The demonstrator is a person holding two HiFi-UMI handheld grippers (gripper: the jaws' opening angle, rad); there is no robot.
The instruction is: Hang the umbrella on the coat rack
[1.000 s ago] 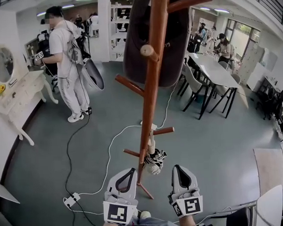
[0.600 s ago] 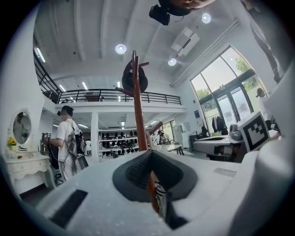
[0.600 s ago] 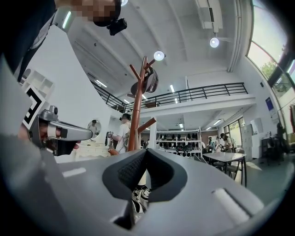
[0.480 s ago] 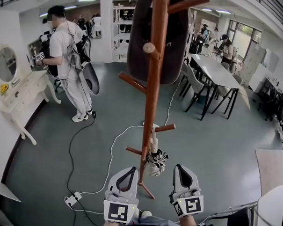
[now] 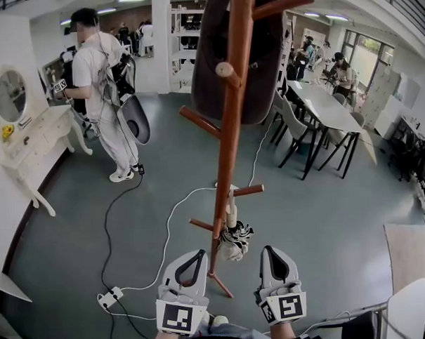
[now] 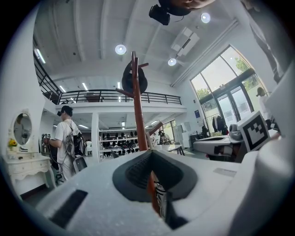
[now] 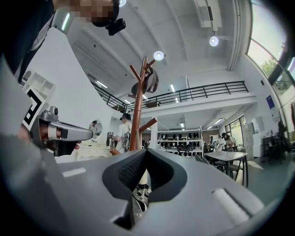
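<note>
A folded black-and-white umbrella (image 5: 233,239) hangs by its pale handle from a low peg of the brown wooden coat rack (image 5: 229,129). Neither gripper touches it. My left gripper (image 5: 196,256) sits just short of the rack's foot, its jaws shut with nothing between them. My right gripper (image 5: 267,251) is level with it on the right, also shut and empty. In the left gripper view the coat rack (image 6: 136,120) rises straight ahead, and the umbrella (image 6: 162,199) shows behind the jaw tips. The right gripper view shows the coat rack (image 7: 136,124) and the umbrella (image 7: 140,192) close ahead.
A dark cap (image 5: 225,56) hangs at the rack's top. A person (image 5: 100,93) stands at the back left beside a white dresser (image 5: 28,145). White cables and a power strip (image 5: 108,299) lie on the floor at left. A table with chairs (image 5: 322,111) stands at the right.
The head view has shifted slightly. Both grippers and the hanging umbrella keep their places.
</note>
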